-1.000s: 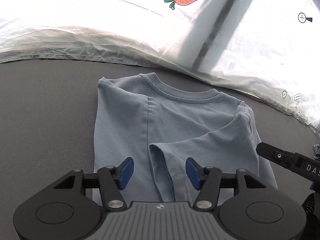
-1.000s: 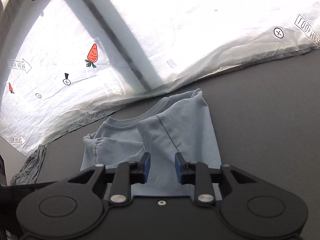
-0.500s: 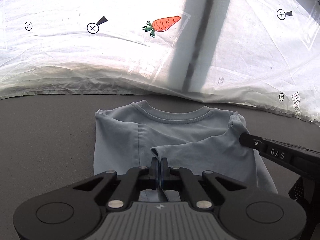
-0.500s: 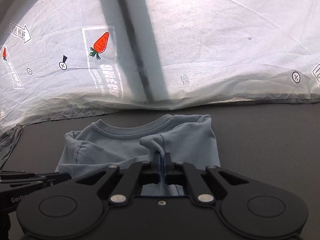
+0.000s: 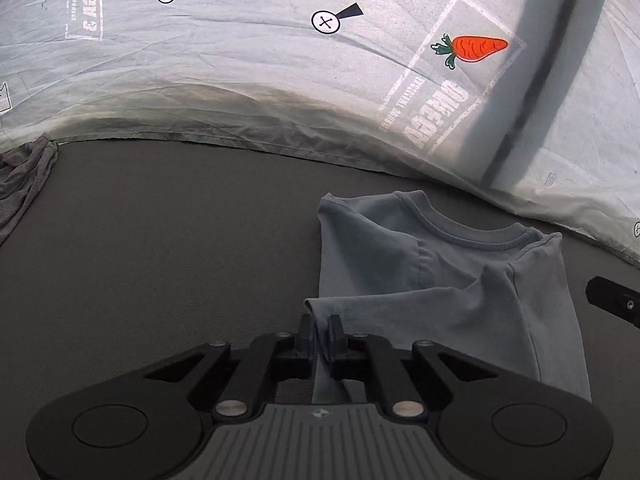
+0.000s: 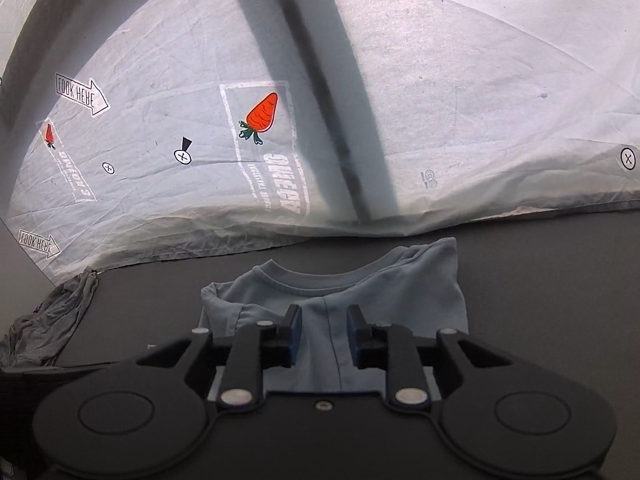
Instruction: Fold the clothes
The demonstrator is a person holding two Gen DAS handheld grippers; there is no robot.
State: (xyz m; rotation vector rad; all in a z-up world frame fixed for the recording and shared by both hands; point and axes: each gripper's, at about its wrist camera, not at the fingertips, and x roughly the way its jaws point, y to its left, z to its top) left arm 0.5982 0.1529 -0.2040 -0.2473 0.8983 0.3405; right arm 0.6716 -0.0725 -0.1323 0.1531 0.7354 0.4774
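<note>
1. "LOOK HERE" arrows (image 6: 82, 97) and a carrot sticker (image 6: 261, 116) mark the white backdrop sheet (image 6: 460, 120).
2. Left gripper (image 5: 319, 334) pinches the blue T-shirt (image 5: 440, 280) on the dark table (image 5: 160, 260).
3. Right gripper (image 6: 322, 334) gapes over it.
4. Grey cloth (image 6: 52, 320) lies far left.

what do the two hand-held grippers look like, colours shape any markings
Both are matte black linkage frames with two round discs and silver pivot screws. The left hand-held gripper has blue finger pads and a grey ribbed centre plate with a small logo. The right hand-held gripper has blue pads and a plain black body. No cables or sleeves show.
</note>
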